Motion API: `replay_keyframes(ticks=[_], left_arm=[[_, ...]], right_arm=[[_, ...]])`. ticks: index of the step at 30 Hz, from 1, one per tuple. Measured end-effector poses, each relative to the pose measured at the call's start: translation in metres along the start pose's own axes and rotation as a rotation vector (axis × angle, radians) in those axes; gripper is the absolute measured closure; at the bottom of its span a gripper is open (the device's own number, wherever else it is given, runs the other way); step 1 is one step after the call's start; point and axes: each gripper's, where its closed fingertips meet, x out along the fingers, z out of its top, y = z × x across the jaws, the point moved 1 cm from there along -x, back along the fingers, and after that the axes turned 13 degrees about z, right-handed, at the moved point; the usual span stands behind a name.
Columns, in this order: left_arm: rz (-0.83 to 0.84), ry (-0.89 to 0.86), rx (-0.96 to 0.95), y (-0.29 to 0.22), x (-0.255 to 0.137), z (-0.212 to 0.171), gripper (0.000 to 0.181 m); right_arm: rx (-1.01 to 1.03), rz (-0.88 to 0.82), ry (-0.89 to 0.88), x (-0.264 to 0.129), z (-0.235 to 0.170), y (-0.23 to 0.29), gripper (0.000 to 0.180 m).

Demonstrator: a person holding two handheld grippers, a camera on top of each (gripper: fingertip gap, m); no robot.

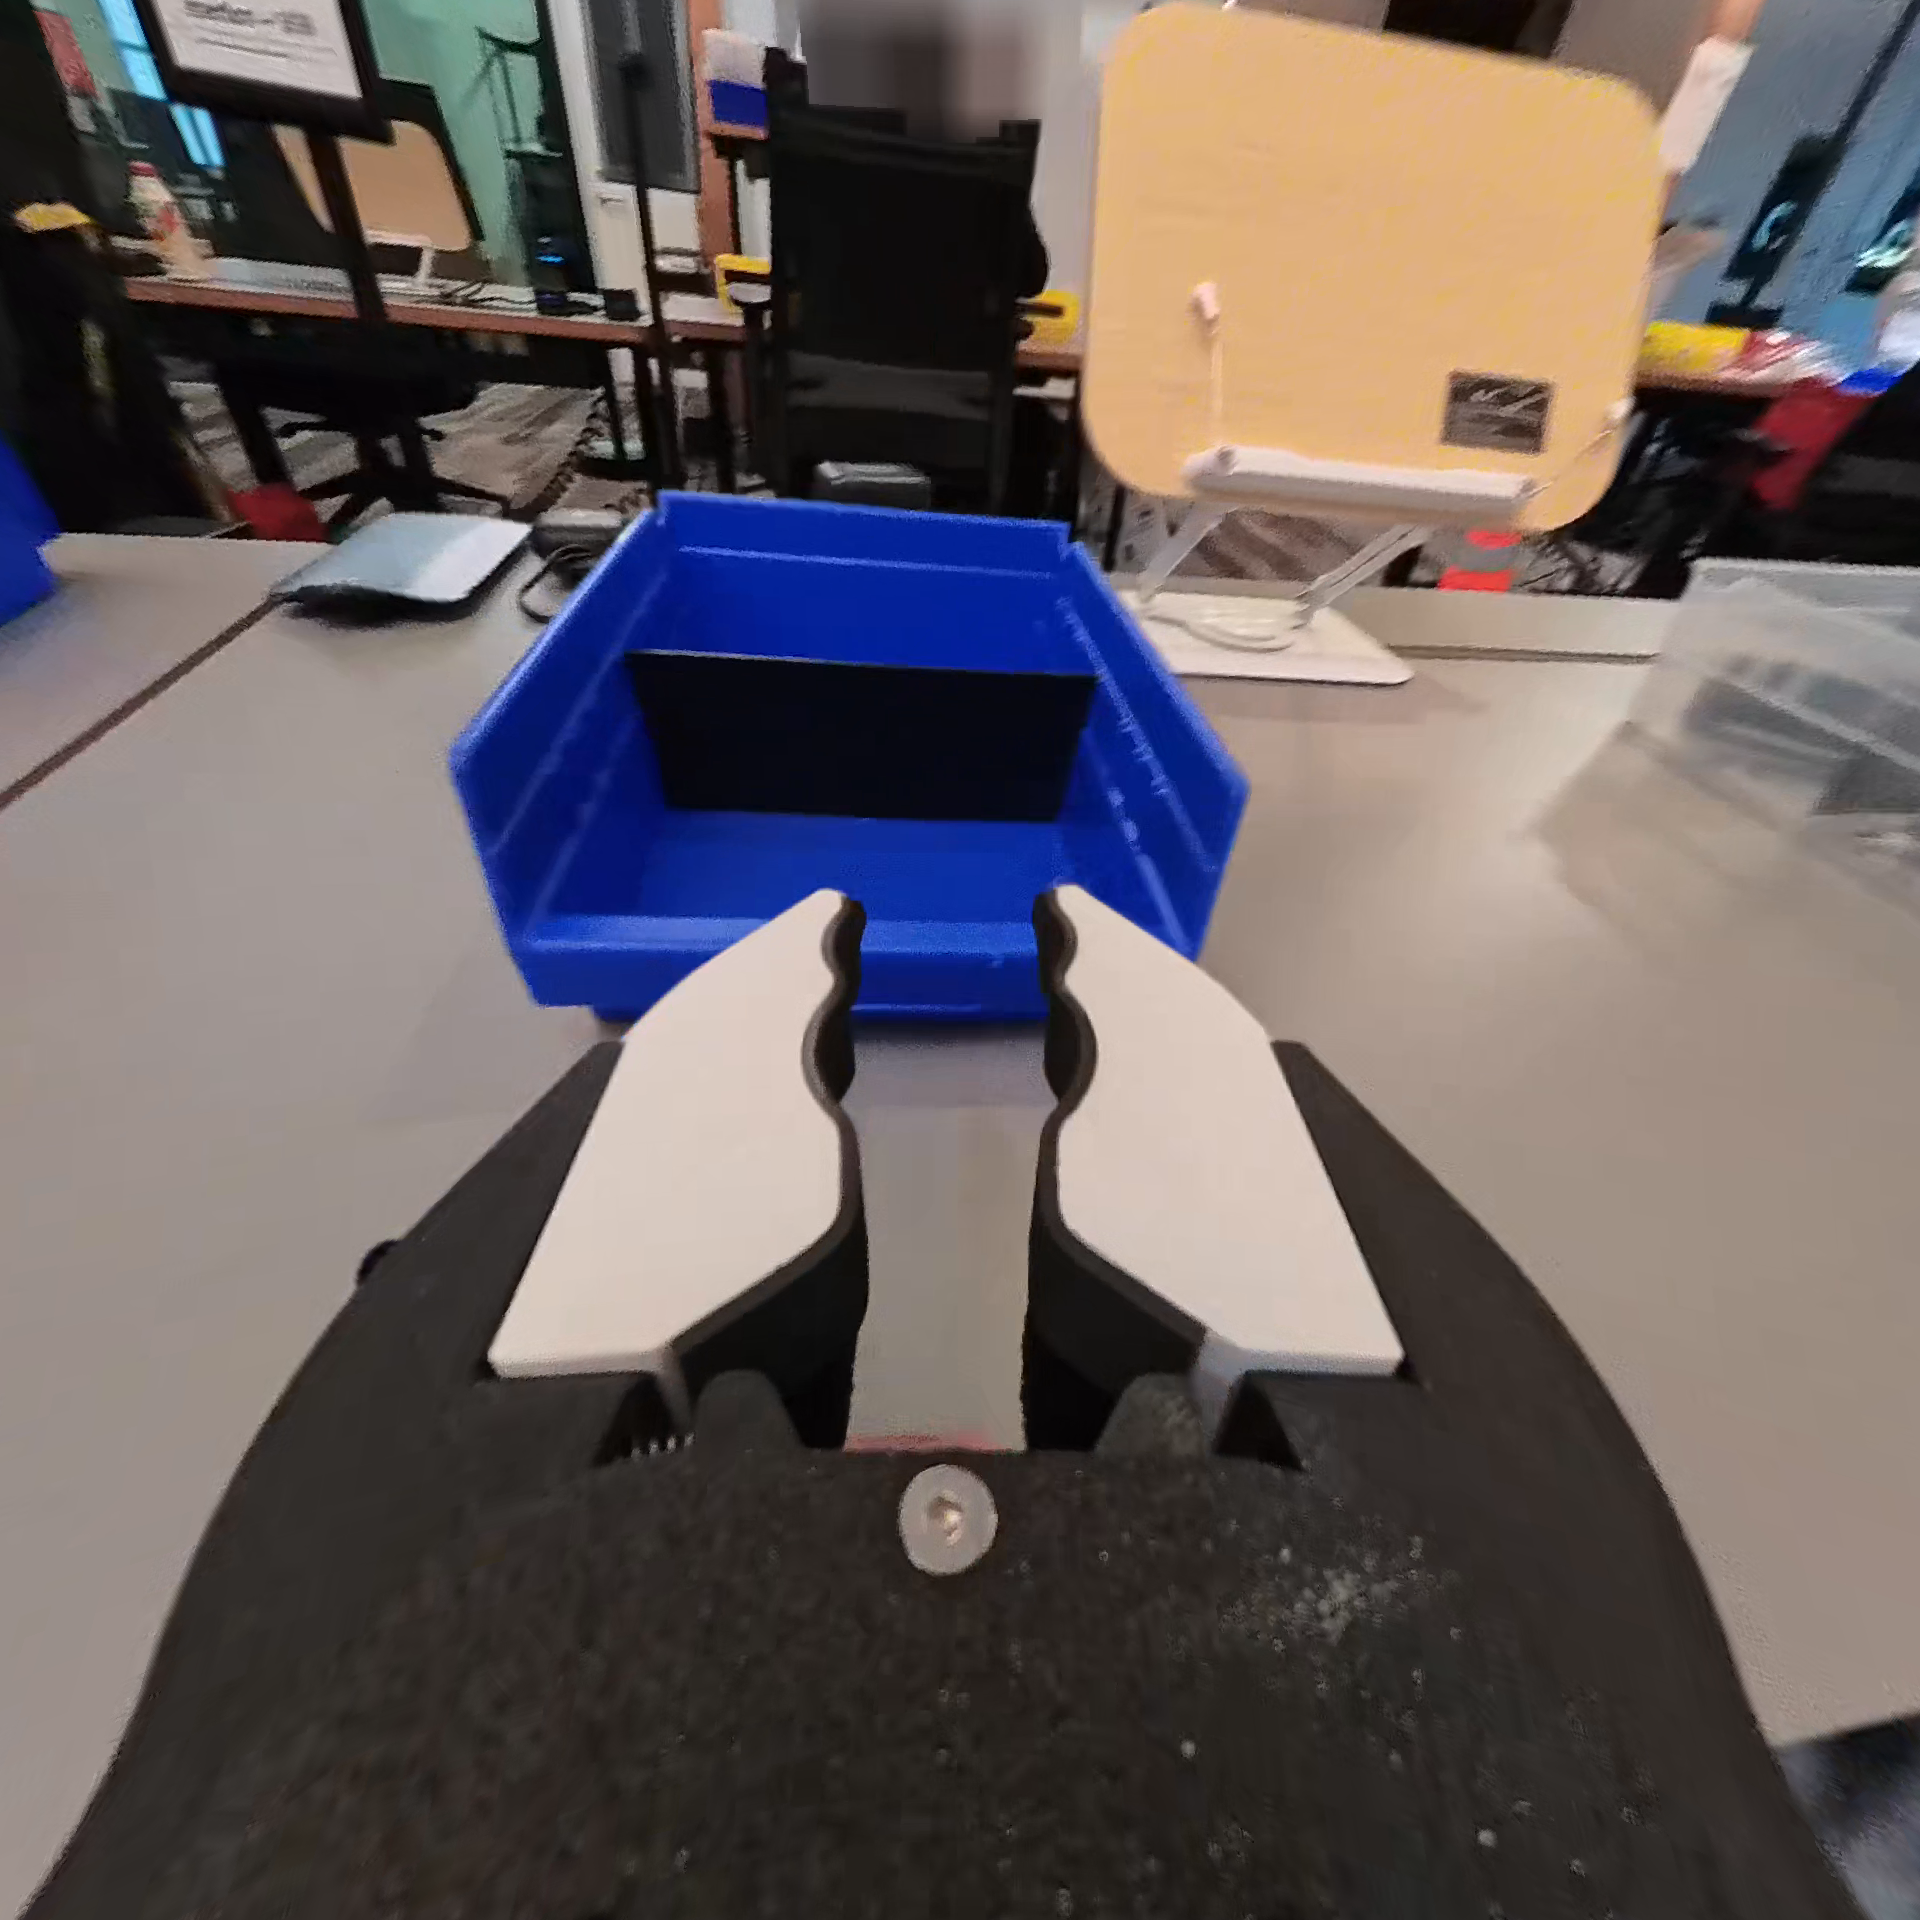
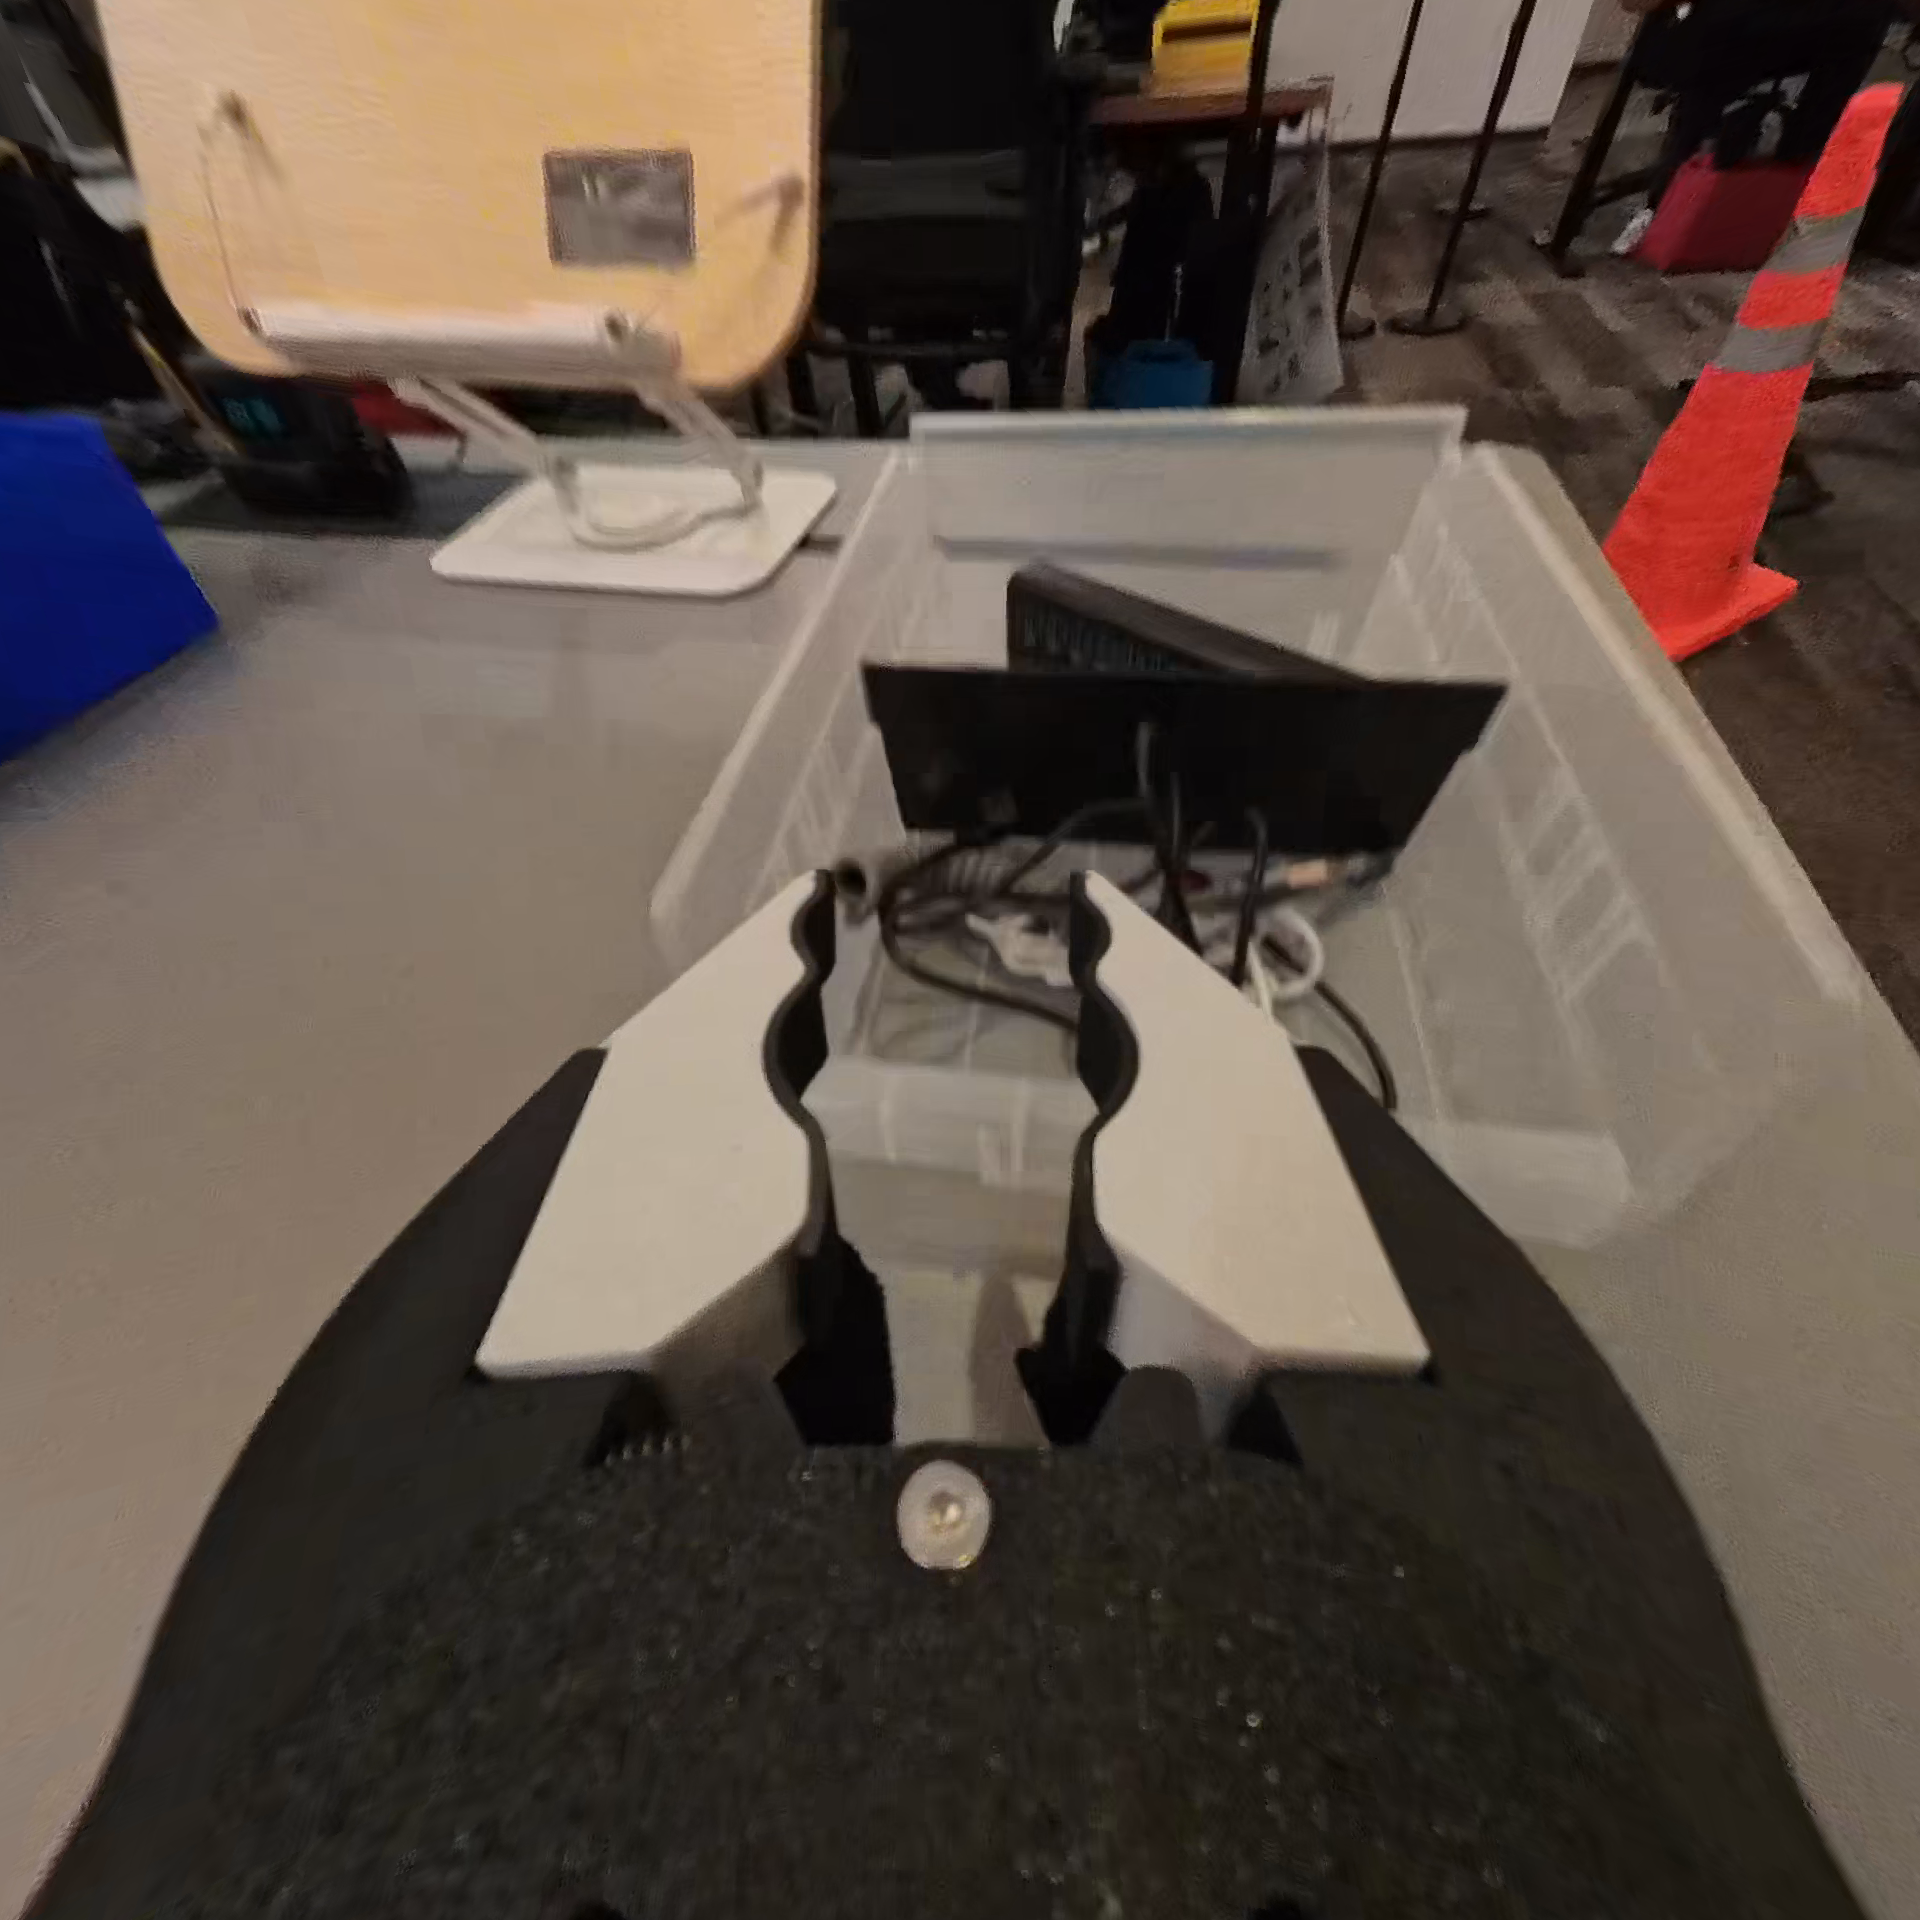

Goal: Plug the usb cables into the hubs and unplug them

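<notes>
In the right wrist view a clear plastic bin (image 2: 1558,831) stands on the grey table and holds a tangle of black and white cables (image 2: 997,935) in front of two black hubs (image 2: 1195,748), one flat panel leaning behind the other. My right gripper (image 2: 954,904) is open and empty, its tips just above the bin's near rim, over the cables. In the left wrist view a blue bin (image 1: 582,790) with a black divider (image 1: 862,732) sits straight ahead and looks empty in front. My left gripper (image 1: 948,920) is open and empty, its tips at the blue bin's front lip.
A tan tablet-like panel on a white stand (image 1: 1361,260) stands behind the bins, also in the right wrist view (image 2: 468,156). An orange traffic cone (image 2: 1766,364) stands on the floor off the table's right edge. Grey table (image 1: 260,987) lies between the bins. The gap from one gripper's tips to the other's is roughly 60 centimeters.
</notes>
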Motion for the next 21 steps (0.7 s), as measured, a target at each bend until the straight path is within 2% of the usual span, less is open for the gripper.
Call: replay_keyframes(ticks=[2, 4, 7, 13, 21], left_arm=[[0.037, 0.048, 0.022, 0.01, 0.009, -0.01, 0.149], [0.05, 0.089, 0.054, 0.012, 0.018, -0.018, 0.149], [-0.008, 0.096, 0.063, -0.004, 0.027, -0.021, 0.147], [-0.081, 0.094, 0.11, -0.034, 0.019, -0.021, 0.142], [-0.075, 0.067, 0.134, -0.036, 0.012, -0.017, 0.142]], right_arm=[[-0.043, -0.064, 0.072, -0.016, -0.026, 0.004, 0.135], [-0.087, -0.108, 0.026, -0.028, -0.031, 0.008, 0.139], [-0.117, -0.124, 0.068, -0.027, -0.04, 0.005, 0.138], [-0.048, -0.107, 0.045, -0.026, -0.038, -0.007, 0.138], [-0.025, -0.079, 0.043, -0.01, -0.033, -0.008, 0.138]])
